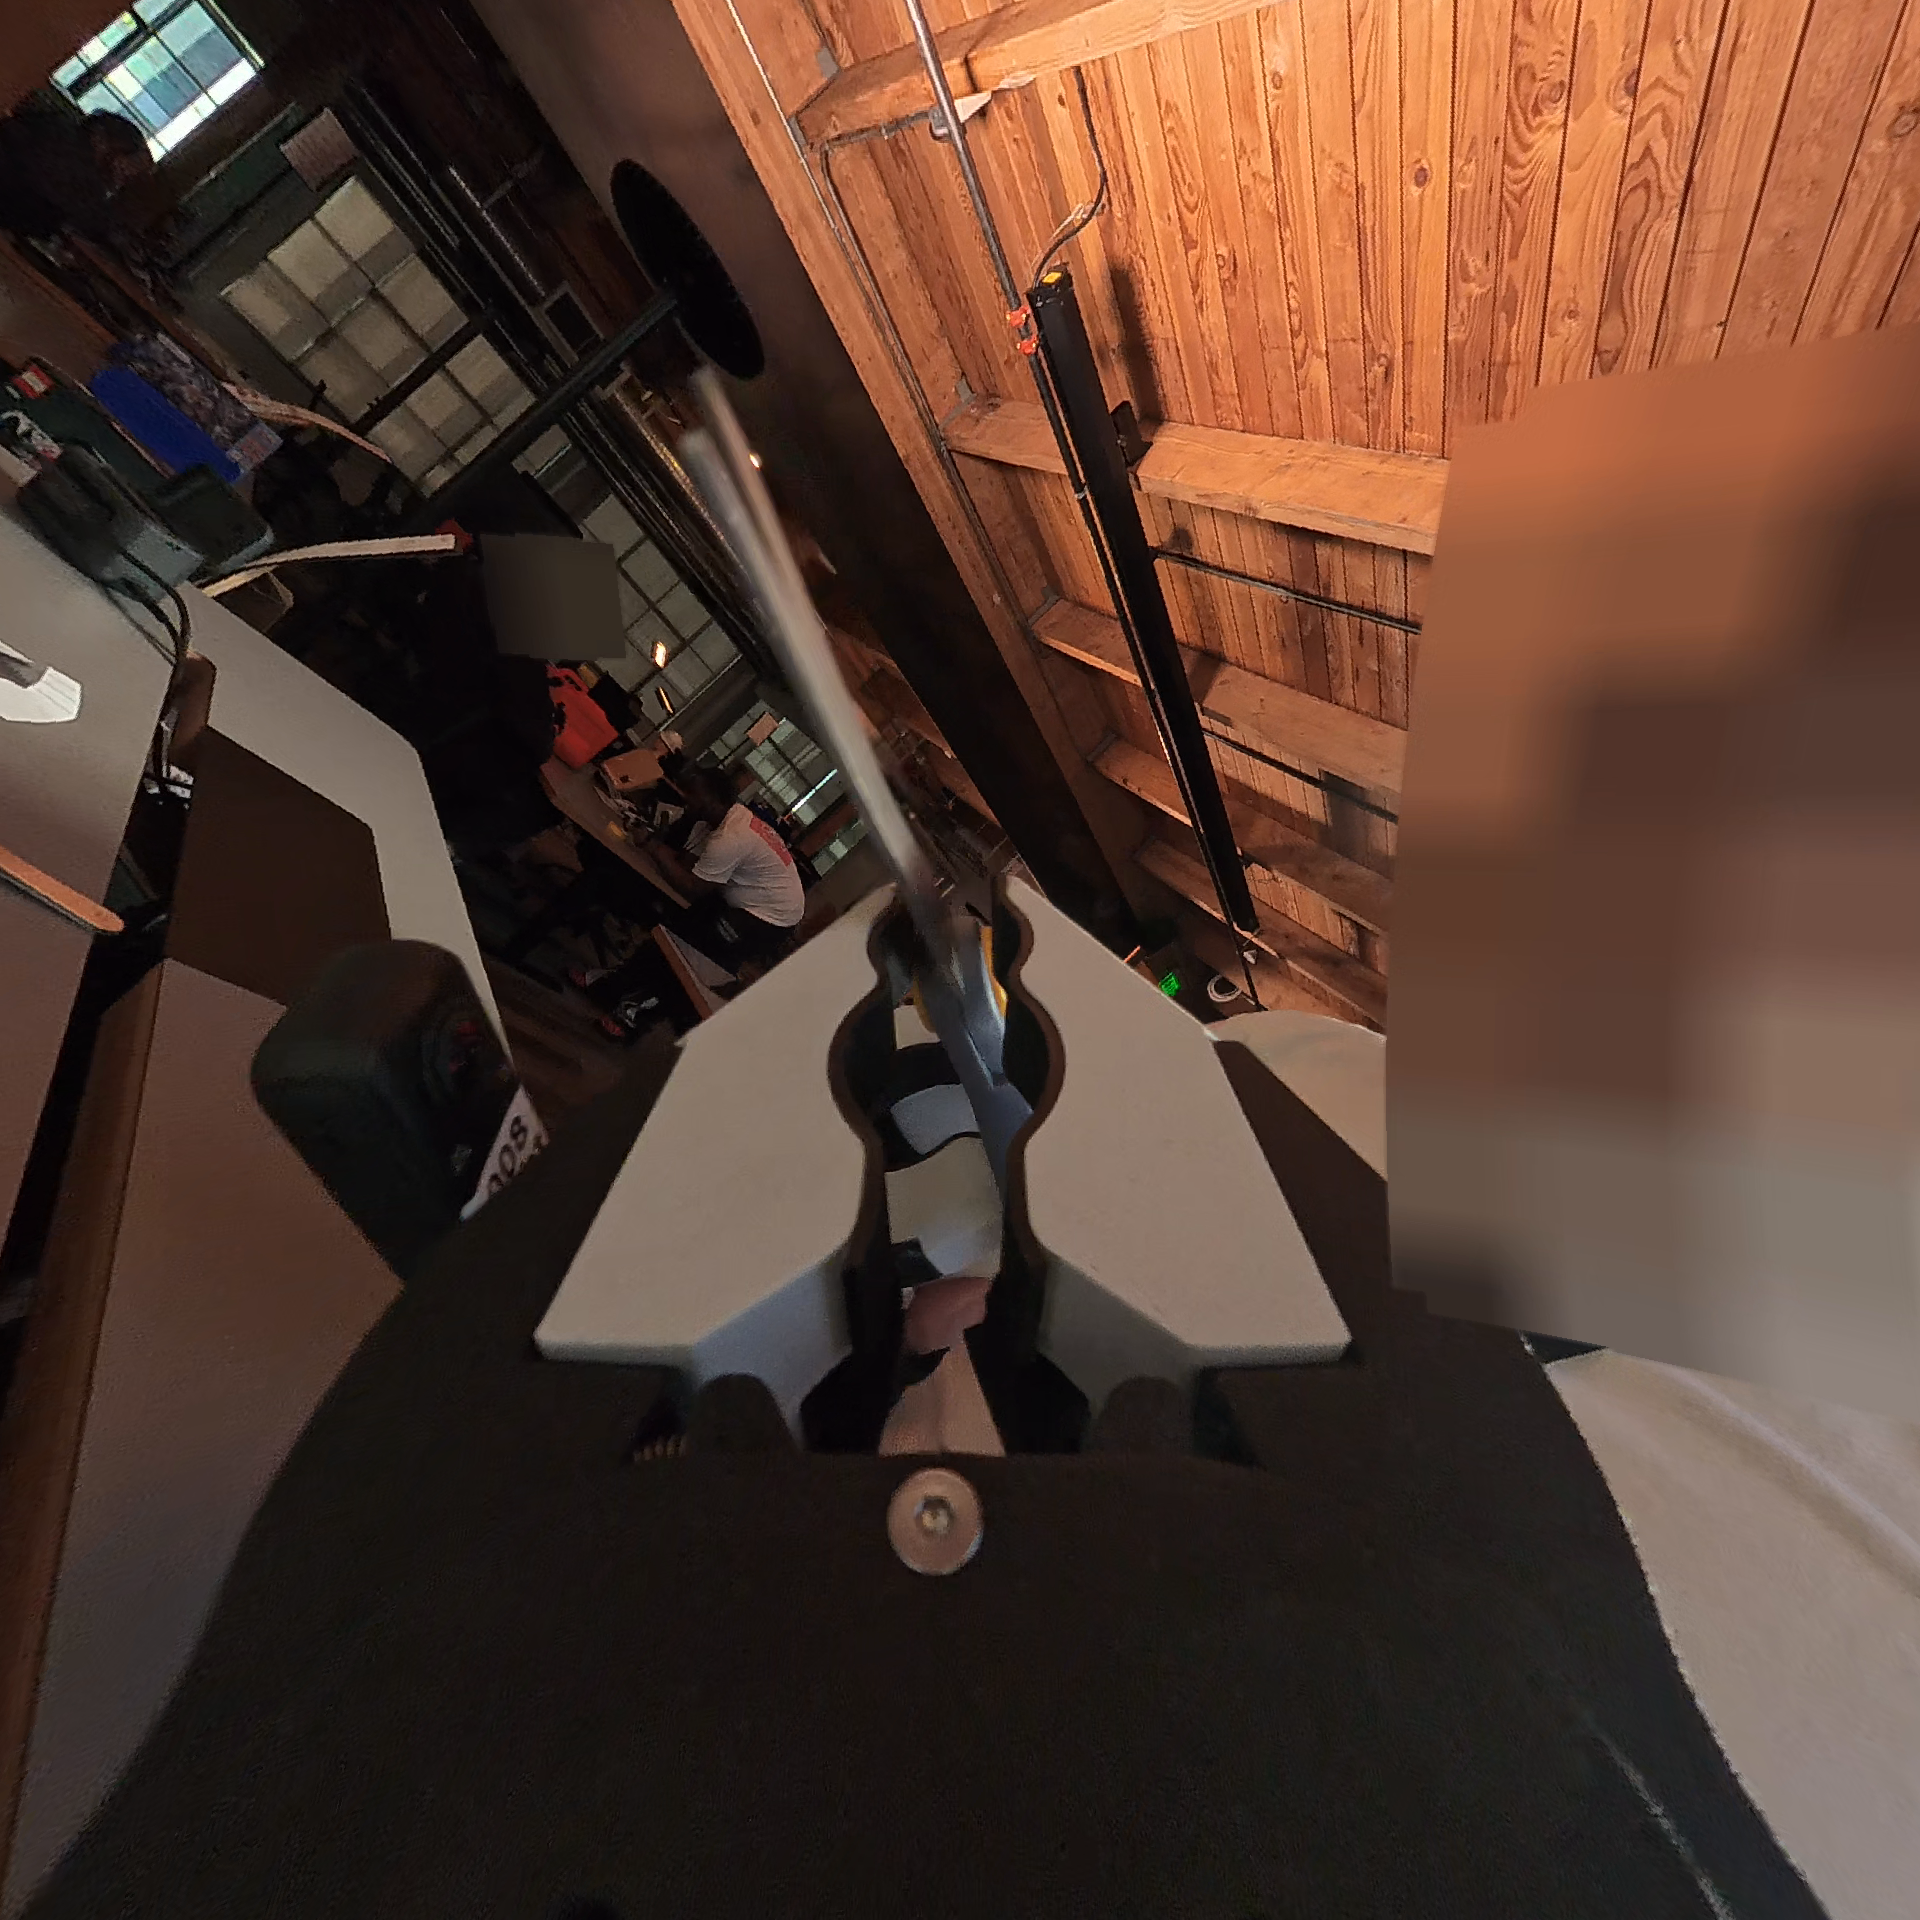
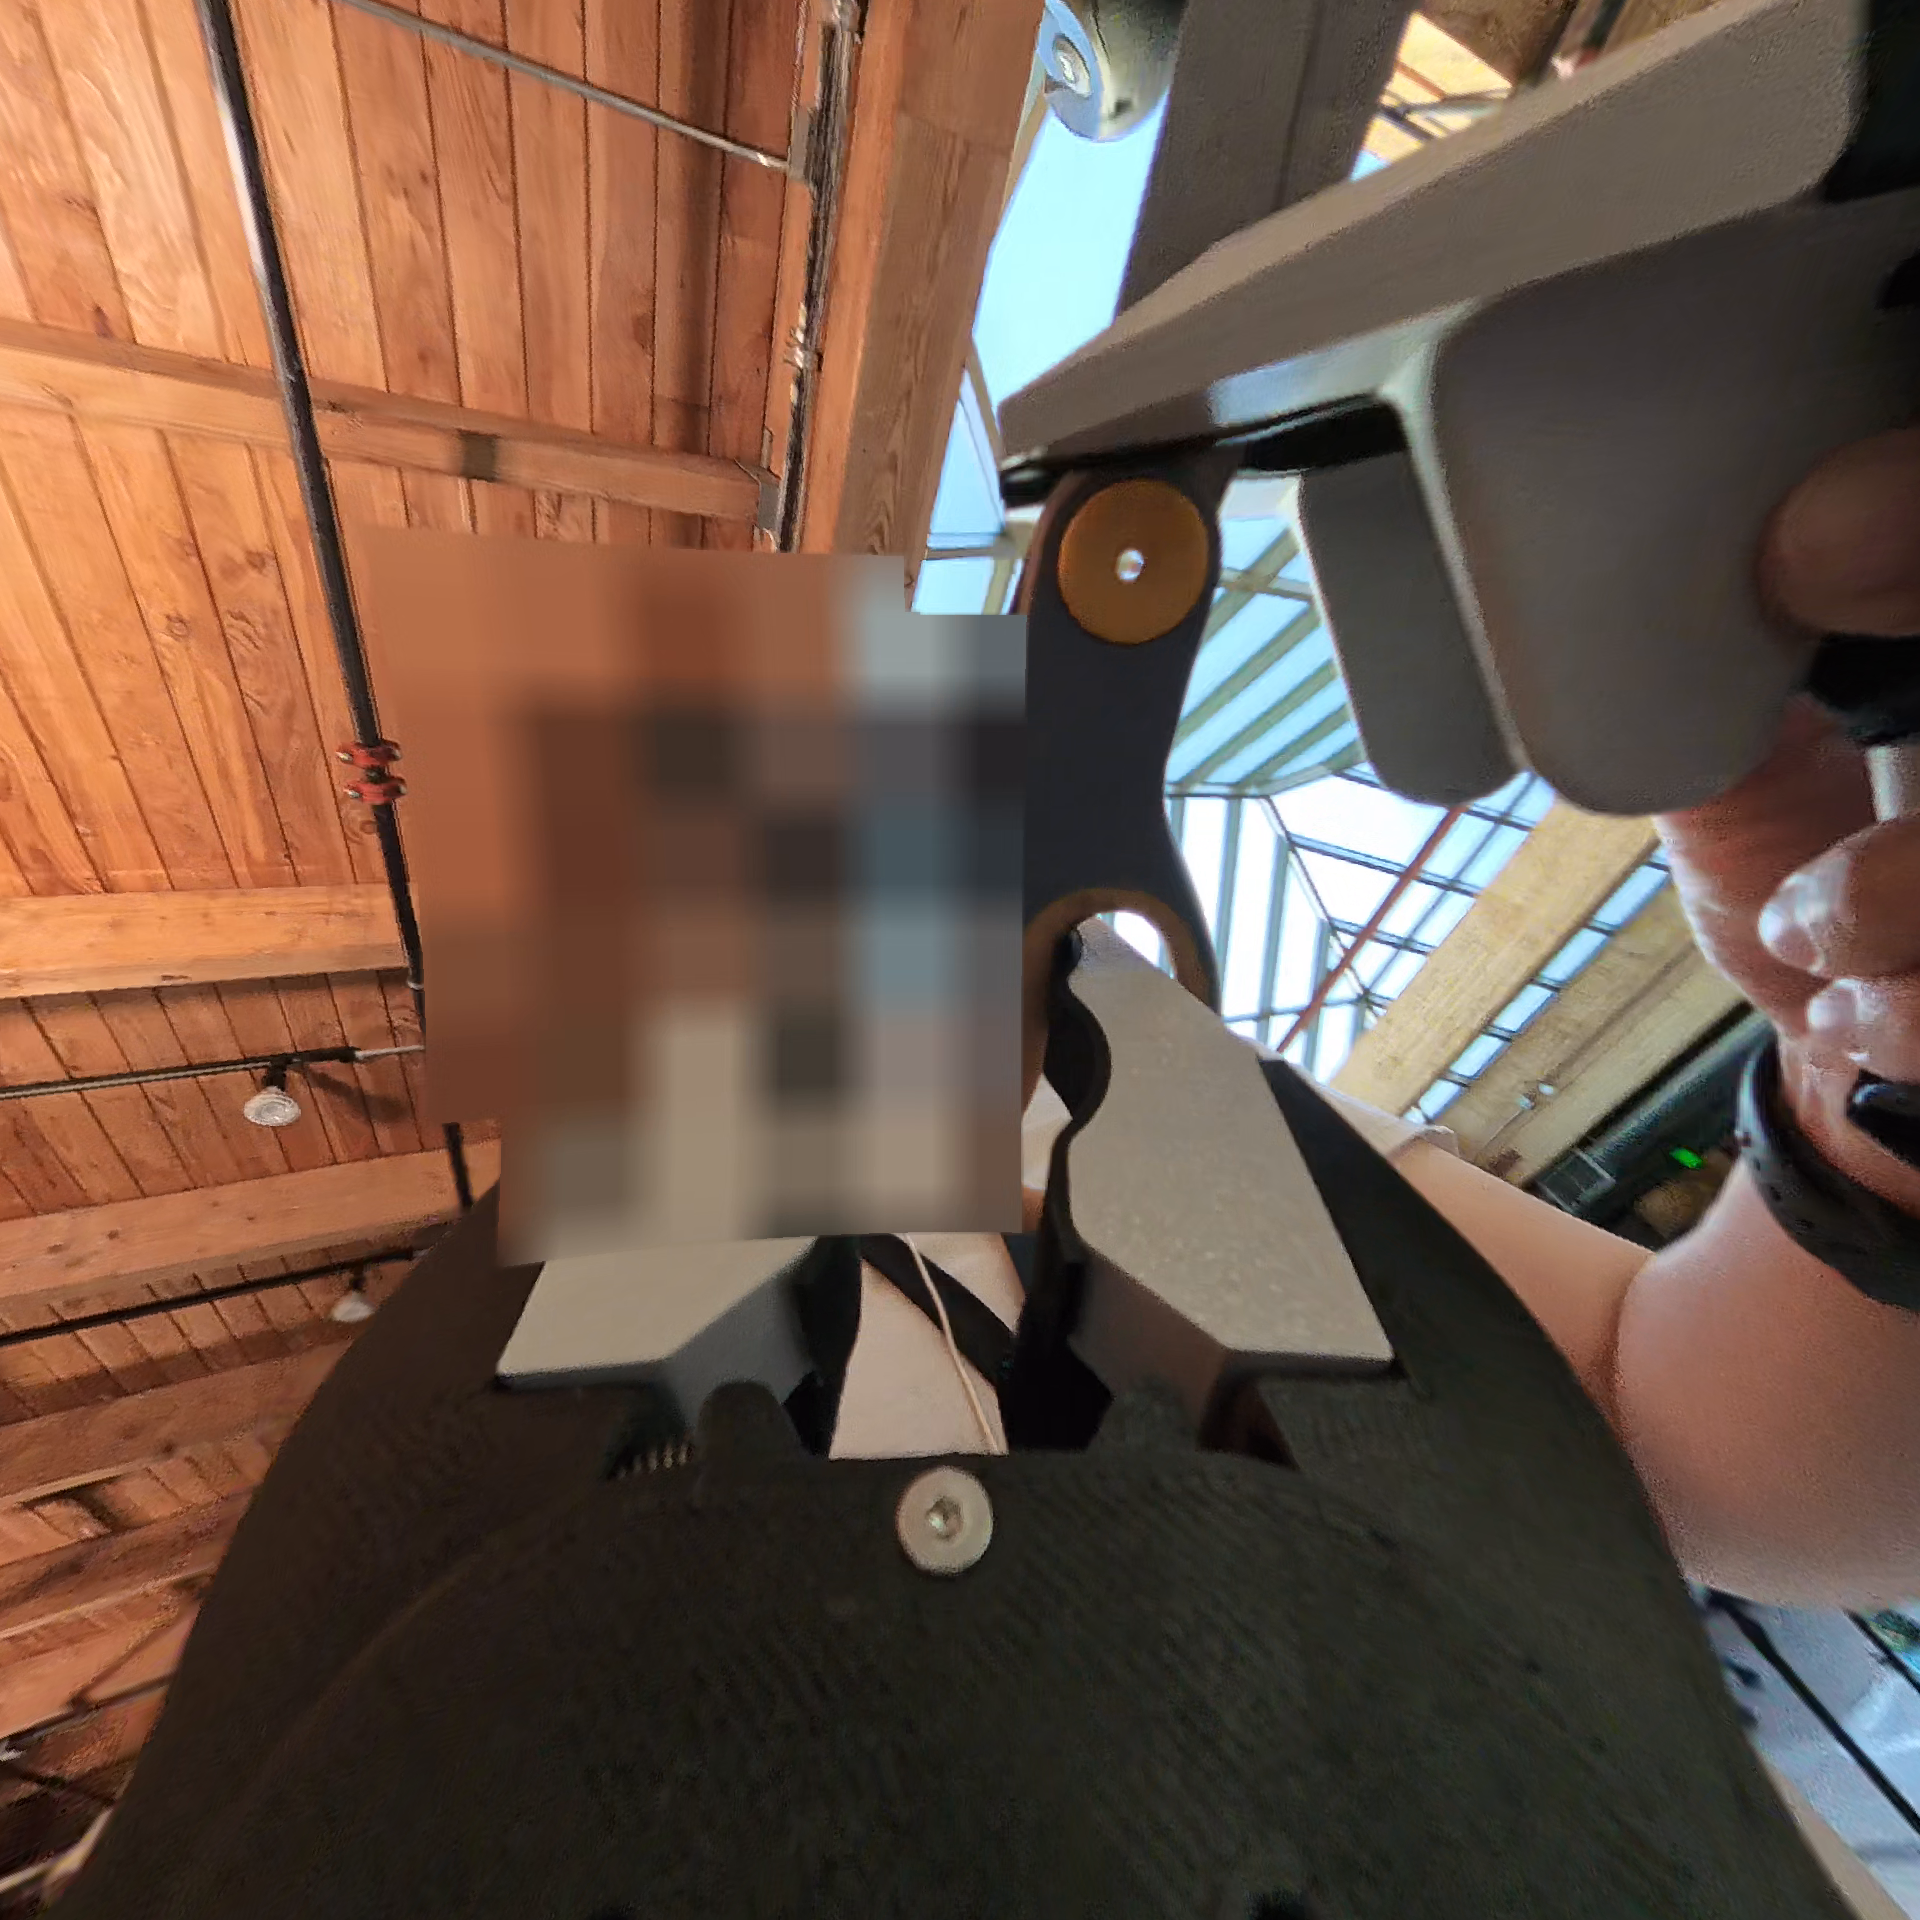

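Scissor-like tool (image 1: 790,623) held aloft between two hand-held grippers, seen against a wooden plank ceiling (image 1: 1351,260). In the left wrist view, the left gripper (image 1: 951,935) is drawn narrow around the tool. Two long bright metal blades run up and to the far left out of the jaws, and a yellow-and-black part is pinched at the fingertips. The blades are smeared by motion blur, so their tips cannot be made out.

In the right wrist view, the tool's black shank (image 2: 1101,748) is seen with a gold pivot disc (image 2: 1132,566) and an orange-lined loop (image 2: 1117,935). The loop lies at the tip of the right gripper (image 2: 1039,987), and a black strip runs down along the inner face of the right finger. The other finger is hidden by a mosaic patch, so it cannot be told whether this gripper is closed on the tool. A hand (image 2: 1818,935) is seen at the far right, gripping the other gripper's handle.

The tool is judged stiff, fairly light and smooth, and the bare metal is likely slippery and sharp-edged. Hold is best taken on the plastic shank or loop, near the pivot, where the two halves cannot swing freely.
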Action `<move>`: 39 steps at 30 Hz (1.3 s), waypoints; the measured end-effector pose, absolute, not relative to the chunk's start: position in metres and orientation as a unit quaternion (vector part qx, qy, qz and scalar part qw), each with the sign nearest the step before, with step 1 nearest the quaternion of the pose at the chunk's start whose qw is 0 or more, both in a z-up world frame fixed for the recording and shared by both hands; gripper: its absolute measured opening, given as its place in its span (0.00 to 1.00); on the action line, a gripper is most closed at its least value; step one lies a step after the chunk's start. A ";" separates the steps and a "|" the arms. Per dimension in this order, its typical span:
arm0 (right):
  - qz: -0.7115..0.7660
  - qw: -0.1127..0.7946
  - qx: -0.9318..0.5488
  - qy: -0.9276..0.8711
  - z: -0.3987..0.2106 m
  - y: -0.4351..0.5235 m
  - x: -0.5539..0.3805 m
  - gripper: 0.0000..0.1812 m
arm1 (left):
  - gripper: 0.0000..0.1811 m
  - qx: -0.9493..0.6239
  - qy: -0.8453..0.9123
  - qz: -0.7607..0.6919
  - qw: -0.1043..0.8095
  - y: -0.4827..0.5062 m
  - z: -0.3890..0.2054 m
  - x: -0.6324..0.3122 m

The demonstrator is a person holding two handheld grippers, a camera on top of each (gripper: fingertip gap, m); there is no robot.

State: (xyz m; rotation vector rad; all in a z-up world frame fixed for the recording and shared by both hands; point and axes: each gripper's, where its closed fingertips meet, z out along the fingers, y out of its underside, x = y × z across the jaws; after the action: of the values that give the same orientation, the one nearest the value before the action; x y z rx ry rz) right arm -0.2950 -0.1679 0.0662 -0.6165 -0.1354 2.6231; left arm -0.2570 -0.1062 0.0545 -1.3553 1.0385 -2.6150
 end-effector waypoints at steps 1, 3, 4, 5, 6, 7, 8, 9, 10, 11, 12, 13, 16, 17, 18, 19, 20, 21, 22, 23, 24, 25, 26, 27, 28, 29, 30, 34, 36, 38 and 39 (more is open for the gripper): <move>0.937 0.233 -0.253 -0.067 0.063 -0.172 -0.302 0.17 | 0.13 -0.445 0.338 -0.829 0.021 -0.100 0.053 -0.259; 0.884 0.282 -0.355 -0.112 0.048 -0.174 -0.317 0.17 | 0.33 -0.495 0.345 -0.794 0.077 -0.070 0.044 -0.270; 0.848 0.315 -0.407 -0.126 0.038 -0.172 -0.320 0.17 | 0.26 -0.537 0.355 -0.756 0.121 -0.049 0.031 -0.278; 0.813 0.341 -0.454 -0.133 0.028 -0.168 -0.318 0.17 | 0.19 -0.583 0.369 -0.706 0.162 -0.027 0.015 -0.289; 0.774 0.359 -0.505 -0.131 0.014 -0.162 -0.313 0.17 | 0.16 -0.629 0.381 -0.651 0.189 -0.008 -0.004 -0.300; 0.730 0.371 -0.561 -0.121 -0.003 -0.155 -0.306 0.17 | 0.17 -0.671 0.390 -0.598 0.200 0.007 -0.024 -0.309; 0.682 0.377 -0.618 -0.106 -0.022 -0.147 -0.296 0.17 | 0.17 -0.702 0.399 -0.557 0.196 0.017 -0.041 -0.316; 0.642 0.379 -0.660 -0.092 -0.039 -0.141 -0.284 0.17 | 0.18 -0.720 0.407 -0.529 0.189 0.024 -0.055 -0.317; 0.620 0.386 -0.678 -0.084 -0.048 -0.140 -0.273 0.17 | 0.20 -0.731 0.416 -0.510 0.184 0.030 -0.067 -0.314; 0.619 0.393 -0.675 -0.079 -0.049 -0.141 -0.265 0.17 | 0.21 -0.738 0.431 -0.487 0.181 0.035 -0.079 -0.308; 0.631 0.398 -0.662 -0.072 -0.046 -0.143 -0.259 0.17 | 0.22 -0.742 0.456 -0.460 0.175 0.040 -0.093 -0.302; 0.642 0.400 -0.652 -0.064 -0.043 -0.145 -0.254 0.17 | 0.23 -0.743 0.484 -0.432 0.165 0.043 -0.107 -0.297; 0.626 0.403 -0.666 -0.052 -0.052 -0.144 -0.245 0.17 | 0.25 -0.740 0.524 -0.404 0.116 0.044 -0.133 -0.282; 0.618 0.403 -0.673 -0.054 -0.056 -0.144 -0.245 0.17 | 0.25 -0.742 0.518 -0.414 0.099 0.043 -0.137 -0.276; 0.616 0.401 -0.676 -0.057 -0.059 -0.146 -0.247 0.17 | 0.25 -0.744 0.506 -0.429 0.084 0.043 -0.138 -0.271; 0.617 0.399 -0.675 -0.059 -0.060 -0.148 -0.249 0.17 | 0.24 -0.744 0.490 -0.449 0.070 0.043 -0.136 -0.266; 0.621 0.396 -0.673 -0.061 -0.061 -0.150 -0.251 0.17 | 0.23 -0.742 0.476 -0.469 0.059 0.042 -0.133 -0.262; 0.625 0.392 -0.672 -0.062 -0.062 -0.153 -0.254 0.17 | 0.20 -0.739 0.467 -0.483 0.051 0.041 -0.132 -0.258; 0.626 0.388 -0.674 -0.064 -0.065 -0.155 -0.256 0.17 | 0.18 -0.737 0.464 -0.488 0.048 0.040 -0.132 -0.257; 0.623 0.384 -0.678 -0.065 -0.068 -0.157 -0.257 0.17 | 0.16 -0.741 0.466 -0.482 0.046 0.041 -0.136 -0.256; 0.619 0.379 -0.684 -0.065 -0.073 -0.158 -0.258 0.17 | 0.14 -0.746 0.472 -0.469 0.043 0.041 -0.143 -0.257; 0.618 0.374 -0.688 -0.064 -0.076 -0.158 -0.258 0.17 | 0.12 -0.747 0.479 -0.459 0.035 0.039 -0.148 -0.257; 0.621 0.369 -0.688 -0.065 -0.077 -0.159 -0.259 0.17 | 0.07 -0.743 0.488 -0.458 0.024 0.035 -0.149 -0.258; 0.627 0.364 -0.685 -0.067 -0.077 -0.159 -0.261 0.17 | 0.00 -0.739 0.493 -0.460 0.015 0.031 -0.149 -0.257; 0.634 0.358 -0.682 -0.069 -0.077 -0.160 -0.263 0.17 | 0.00 -0.737 0.492 -0.463 0.010 0.029 -0.147 -0.257; 0.639 0.350 -0.682 -0.068 -0.078 -0.160 -0.265 0.17 | 0.00 -0.731 0.488 -0.476 0.004 0.025 -0.140 -0.256; 0.639 0.341 -0.686 -0.065 -0.082 -0.158 -0.266 0.17 | 0.00 -0.721 0.479 -0.501 0.003 0.022 -0.127 -0.255; 0.635 0.318 -0.701 -0.069 -0.093 -0.153 -0.276 0.17 | 0.00 -0.677 0.421 -0.604 0.015 0.012 -0.057 -0.250; 0.626 0.313 -0.708 -0.094 -0.095 -0.152 -0.285 0.17 | 0.00 -0.680 0.423 -0.598 0.018 0.007 -0.042 -0.251; 0.626 0.306 -0.707 -0.119 -0.092 -0.151 -0.296 0.17 | 0.00 -0.690 0.431 -0.581 0.012 0.002 -0.035 -0.253; 0.631 0.303 -0.703 -0.125 -0.090 -0.151 -0.301 0.17 | 0.00 -0.696 0.425 -0.578 0.010 0.002 -0.031 -0.253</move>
State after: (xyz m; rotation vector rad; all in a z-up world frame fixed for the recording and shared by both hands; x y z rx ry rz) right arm -0.3006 -0.1508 -0.0897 -1.8635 -0.3320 1.6735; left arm -0.2527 0.0018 -0.0311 -2.1732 1.3278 -1.8043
